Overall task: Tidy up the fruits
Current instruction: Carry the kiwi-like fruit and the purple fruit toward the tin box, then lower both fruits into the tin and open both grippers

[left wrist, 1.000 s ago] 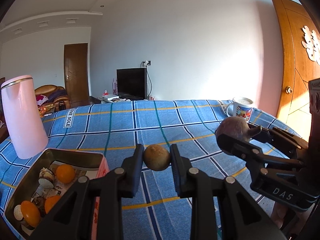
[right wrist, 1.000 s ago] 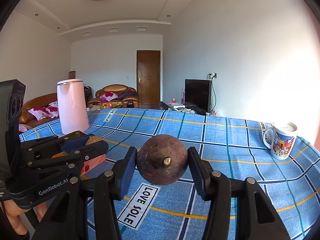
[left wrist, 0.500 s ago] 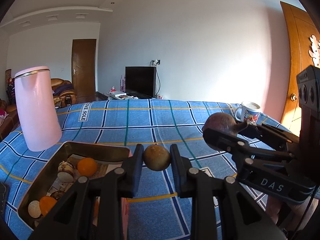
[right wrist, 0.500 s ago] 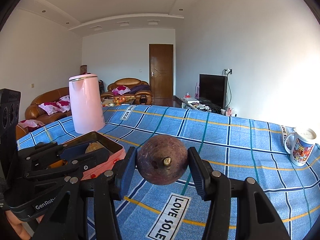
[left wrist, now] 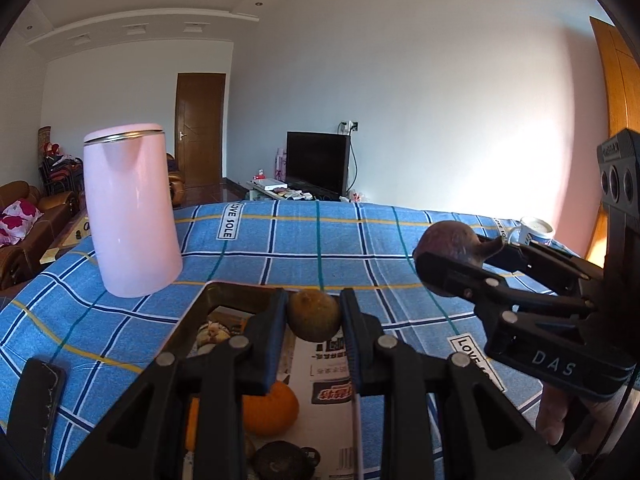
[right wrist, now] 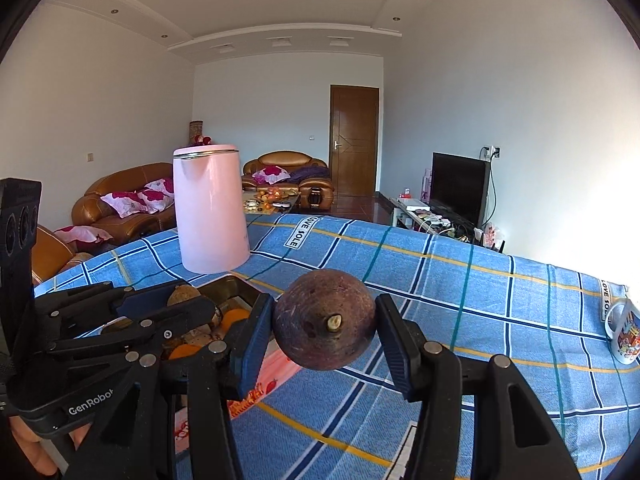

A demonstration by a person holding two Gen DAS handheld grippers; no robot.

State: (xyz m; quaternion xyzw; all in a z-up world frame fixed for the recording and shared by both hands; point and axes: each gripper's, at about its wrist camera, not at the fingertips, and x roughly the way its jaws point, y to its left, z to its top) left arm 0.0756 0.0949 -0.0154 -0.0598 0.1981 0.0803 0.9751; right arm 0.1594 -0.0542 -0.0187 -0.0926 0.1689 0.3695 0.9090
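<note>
Both sets of jaws are clamped on fruit: your left gripper (left wrist: 314, 320) pinches a small brown kiwi-like fruit (left wrist: 313, 315) between its pads, and your right gripper (right wrist: 325, 334) is closed on a larger dark purple round fruit (right wrist: 325, 319), stem end toward the camera.

Take the metal tray (left wrist: 224, 292) as your landmark. The kiwi hangs above its far end, over the printed paper lining it. An orange (left wrist: 272, 408) and a dark fruit (left wrist: 280, 465) lie in the tray nearer you, under the left gripper's arms. The purple fruit is off to the tray's right, over the blue checked cloth (right wrist: 460, 280), not yet above the tray. The pink kettle (left wrist: 132, 212) stands just beyond the tray's far left corner, and a mug (right wrist: 624, 332) sits well to the tray's right.

Risks, as I judge them: release the kiwi from this height and it may bounce or roll off the paper, or knock the fruit below. Both fruits are round and held on narrow pads, so a tilt could let one slip. Bringing the right gripper across could clash with your left one, since they sit close together.
</note>
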